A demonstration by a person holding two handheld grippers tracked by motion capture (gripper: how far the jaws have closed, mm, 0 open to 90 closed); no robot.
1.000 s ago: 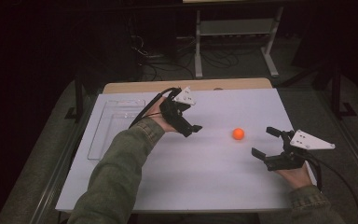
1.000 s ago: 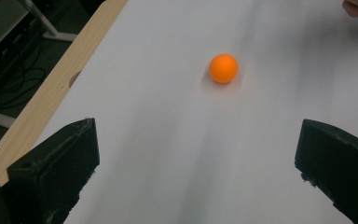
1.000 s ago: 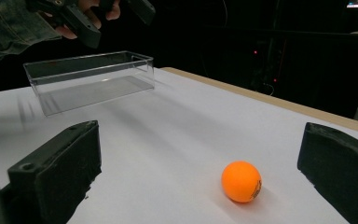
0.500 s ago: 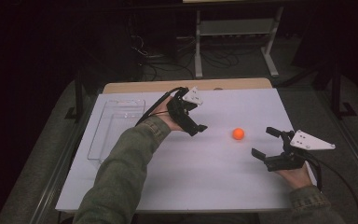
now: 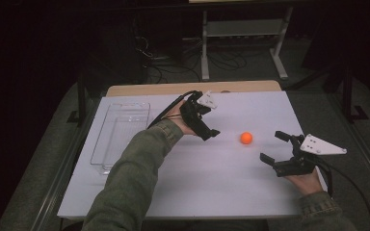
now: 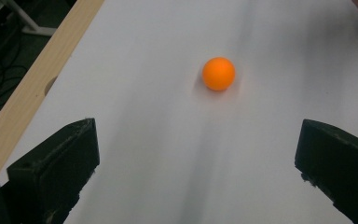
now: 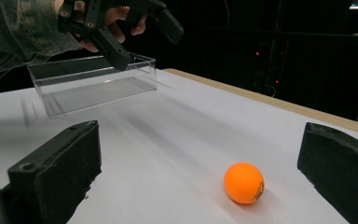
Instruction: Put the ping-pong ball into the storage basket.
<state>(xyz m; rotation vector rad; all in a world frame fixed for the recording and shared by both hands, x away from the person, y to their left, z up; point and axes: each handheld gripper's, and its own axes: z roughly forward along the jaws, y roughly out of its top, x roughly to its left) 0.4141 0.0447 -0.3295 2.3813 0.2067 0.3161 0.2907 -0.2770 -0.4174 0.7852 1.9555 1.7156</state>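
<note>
- Right gripper (image 5: 275, 147), nearest, at the table's right: jaws spread wide, nothing between them, aimed at the ball; same spot as a second ago.
- Ball (image 5: 246, 138): one, orange, resting free on the white table (image 5: 197, 187) between the two grippers, touching neither; faint marking visible in the right gripper view (image 7: 244, 183).
- Left gripper (image 5: 211, 127): shifted toward the far edge over the last second, jaws released and empty, now raised above the surface and pointed at the ball (image 6: 218, 73) from its left.
- Judged: approach for a pick-up with the left gripper, ball not yet bracketed.
- Clear tray (image 5: 120, 134): one, empty, at far left, well apart from the ball.
- Count: two grippers, one ball, one tray.
</note>
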